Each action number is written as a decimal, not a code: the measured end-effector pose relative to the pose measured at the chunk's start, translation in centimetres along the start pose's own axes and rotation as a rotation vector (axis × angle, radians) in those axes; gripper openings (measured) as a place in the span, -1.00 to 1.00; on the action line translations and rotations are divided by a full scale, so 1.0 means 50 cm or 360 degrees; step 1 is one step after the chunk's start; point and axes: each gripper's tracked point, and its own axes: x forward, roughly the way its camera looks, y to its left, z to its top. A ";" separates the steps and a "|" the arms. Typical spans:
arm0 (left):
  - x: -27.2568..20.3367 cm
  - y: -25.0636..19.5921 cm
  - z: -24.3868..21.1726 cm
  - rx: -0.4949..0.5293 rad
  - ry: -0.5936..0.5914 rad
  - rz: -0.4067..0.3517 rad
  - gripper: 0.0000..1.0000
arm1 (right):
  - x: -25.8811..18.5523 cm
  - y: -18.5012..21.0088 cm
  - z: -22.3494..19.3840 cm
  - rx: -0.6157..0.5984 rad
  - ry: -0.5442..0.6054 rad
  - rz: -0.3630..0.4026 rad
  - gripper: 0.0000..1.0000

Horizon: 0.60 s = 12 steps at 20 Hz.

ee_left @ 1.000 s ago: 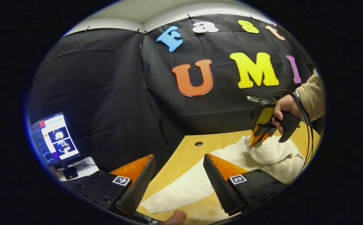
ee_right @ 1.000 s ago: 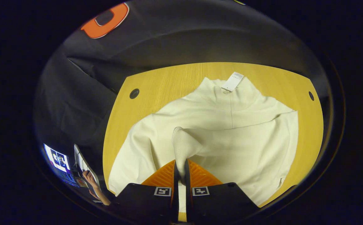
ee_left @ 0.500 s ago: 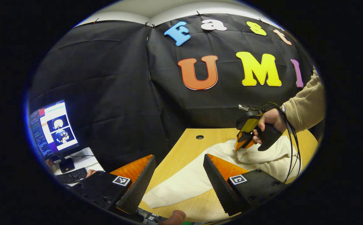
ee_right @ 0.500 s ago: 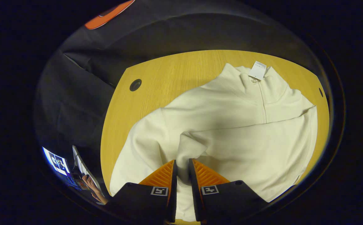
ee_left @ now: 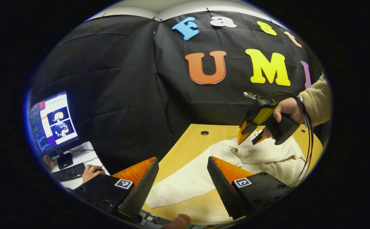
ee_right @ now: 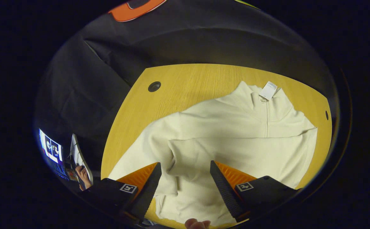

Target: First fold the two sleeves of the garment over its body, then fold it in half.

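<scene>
The cream sweater (ee_right: 235, 140) is lying spread on the wooden table (ee_right: 185, 86), its zip collar pointing toward the table's far edge and a white tag (ee_right: 268, 90) sticking up at the neck. One sleeve (ee_right: 235, 151) is lying folded flat across the sweater's body, its ribbed cuff (ee_right: 175, 159) resting on the fabric just ahead of my right gripper (ee_right: 185, 184). I am holding that right gripper above the sweater's lower part with its jaws spread wide apart and gripping nothing; the cuff is sitting loose in the gap between them, touched by neither finger. In the left gripper view, my right gripper (ee_left: 250, 136) is showing farther off, over the sweater's bunched middle, with my hand (ee_left: 283, 111) wrapped around its handle, a tan sleeve cuff (ee_left: 317, 98) at my wrist and black cables (ee_left: 305, 127) looping down from it. My left gripper (ee_left: 181, 181) is hovering off the sweater's near corner, over the table's edge, jaws likewise wide open and empty, with the sweater's other sleeve (ee_left: 185, 183) stretching out flat on the wood between and beyond its fingers. Well apart from the table, beyond its left side, a monitor (ee_left: 52, 122) is glowing on a side desk, and another person's hand (ee_left: 91, 171) is resting beside a keyboard (ee_left: 70, 171) there.
</scene>
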 end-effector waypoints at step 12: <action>0.071 0.127 -0.240 -0.0245 0.0447 0.0369 0.98 | -0.175 -0.287 -0.135 -0.0252 -0.0129 -0.0262 0.93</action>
